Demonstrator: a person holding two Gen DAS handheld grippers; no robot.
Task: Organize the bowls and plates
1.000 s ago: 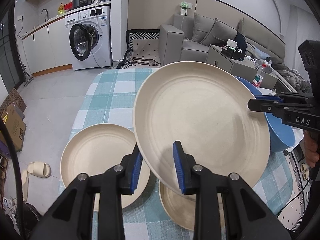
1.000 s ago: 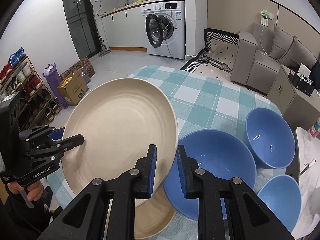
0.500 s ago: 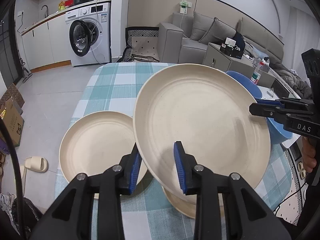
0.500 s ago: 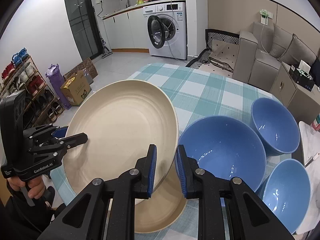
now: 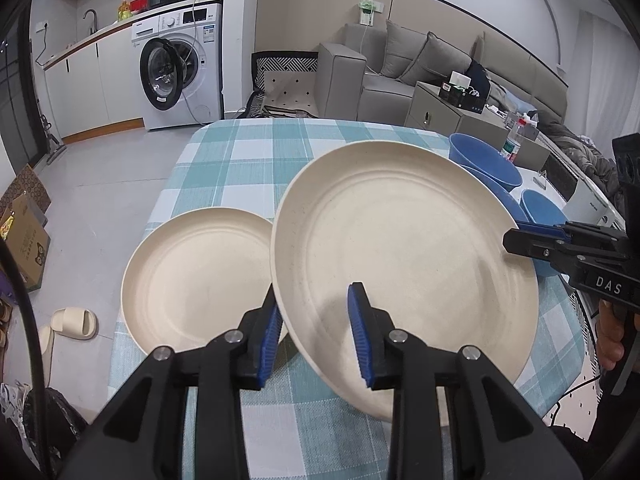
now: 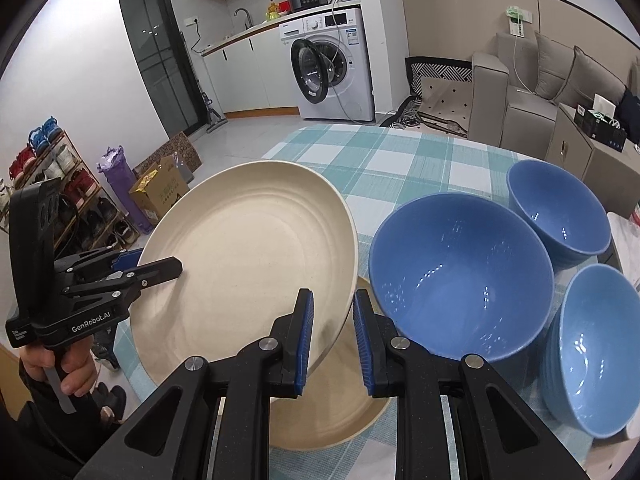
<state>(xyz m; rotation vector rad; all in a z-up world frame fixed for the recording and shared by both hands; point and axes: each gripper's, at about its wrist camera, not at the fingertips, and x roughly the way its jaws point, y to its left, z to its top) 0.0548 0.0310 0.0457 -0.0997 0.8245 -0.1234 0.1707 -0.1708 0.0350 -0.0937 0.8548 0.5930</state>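
A large cream plate (image 5: 404, 272) (image 6: 248, 264) hangs tilted above the checked tablecloth, gripped on opposite rims. My left gripper (image 5: 316, 320) (image 6: 160, 268) is shut on its near-left rim. On the other side my right gripper (image 6: 332, 320) (image 5: 520, 240) is shut on the rim next to the bowls. A second cream plate (image 6: 344, 412) lies on the cloth right under the held one, mostly hidden. A third cream plate (image 5: 192, 280) rests flat to the left. Three blue bowls stand on the right: a big one (image 6: 460, 276), a far one (image 6: 560, 208) and a near one (image 6: 592, 344).
The table (image 5: 256, 168) has a teal and white checked cloth. Its far half holds nothing. A person's hands grip both tool handles at the table's near corners. Beyond stand a washing machine (image 5: 180, 76), a grey sofa (image 5: 400, 68) and a shoe rack (image 6: 60, 200).
The held plate has come down and nearer between both grippers, closer over the plate beneath it. Both grips are unchanged.
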